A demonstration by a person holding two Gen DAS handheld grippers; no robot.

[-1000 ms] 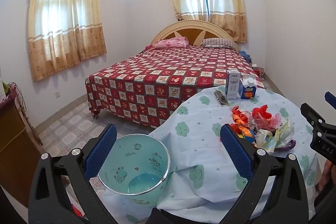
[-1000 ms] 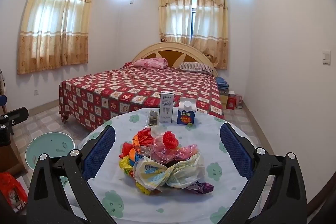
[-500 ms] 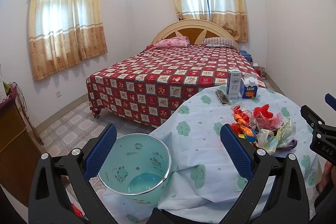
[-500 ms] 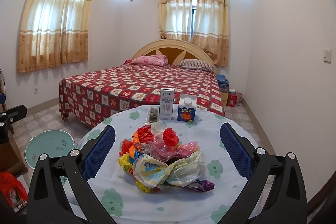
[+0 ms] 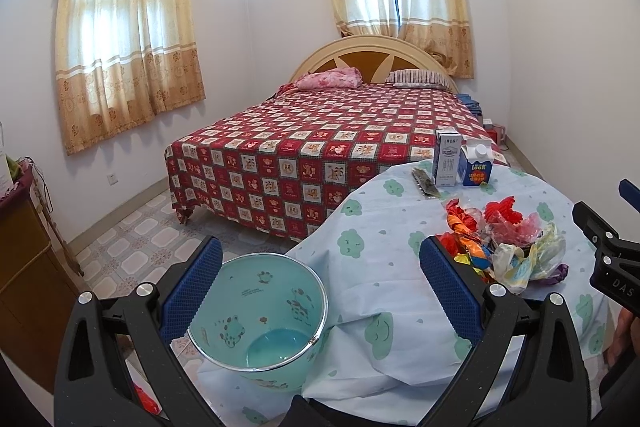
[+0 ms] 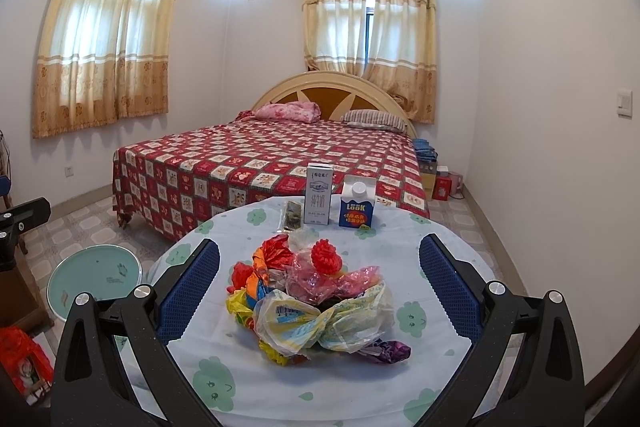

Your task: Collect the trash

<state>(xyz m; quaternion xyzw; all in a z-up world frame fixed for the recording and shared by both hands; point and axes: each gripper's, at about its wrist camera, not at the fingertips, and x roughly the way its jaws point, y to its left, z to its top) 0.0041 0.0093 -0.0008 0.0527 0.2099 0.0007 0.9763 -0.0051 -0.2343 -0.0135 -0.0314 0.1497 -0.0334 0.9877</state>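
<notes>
Trash (image 6: 316,301), a heap of crumpled wrappers and plastic bags, is piled in the middle of the round table (image 6: 432,239), directly ahead of the right gripper (image 6: 319,291), whose fingers are spread wide and hold nothing, apparently lined up for a first grab. The left gripper (image 5: 320,291) is likewise held open and empty, aimed between the table edge and the bin (image 5: 260,311), which is set on the floor just beside the table, probably so wrappers can be dropped in. What lies deep in the heap cannot be made out, and the bin's base is hidden by the tablecloth and gripper.
</notes>
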